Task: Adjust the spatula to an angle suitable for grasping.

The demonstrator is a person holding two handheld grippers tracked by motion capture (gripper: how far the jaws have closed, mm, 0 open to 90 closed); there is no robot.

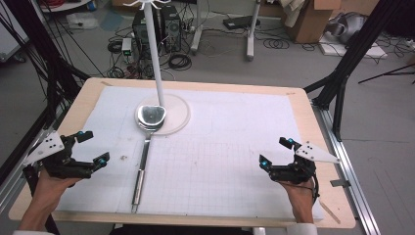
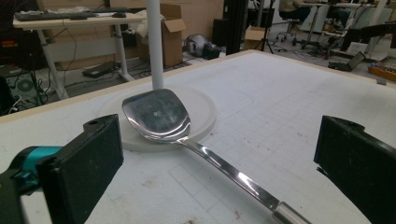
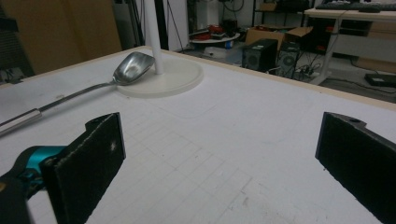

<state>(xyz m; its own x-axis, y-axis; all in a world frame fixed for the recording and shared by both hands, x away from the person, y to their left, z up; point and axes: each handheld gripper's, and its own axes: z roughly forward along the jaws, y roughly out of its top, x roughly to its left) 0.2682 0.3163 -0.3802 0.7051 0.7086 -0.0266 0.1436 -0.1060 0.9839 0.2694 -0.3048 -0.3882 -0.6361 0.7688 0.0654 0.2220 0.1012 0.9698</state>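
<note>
Steel spatula (image 1: 145,147) lies left of centre of the frame, blade resting on the round white base of the stand (image 1: 172,115), handle running toward the lower edge. Left gripper (image 1: 95,147) at lower left, jaws spread, nothing between. Right gripper (image 1: 274,151) at lower right, likewise. White gridded mat (image 1: 230,147) covers the table.

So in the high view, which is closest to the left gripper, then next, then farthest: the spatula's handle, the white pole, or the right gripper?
From the left gripper:
1. Spatula's handle, lying just to its right on the white mat.
2. White pole, standing farther back on the round base, behind the spatula's blade.
3. Right gripper, far across at the table's right side.
</note>
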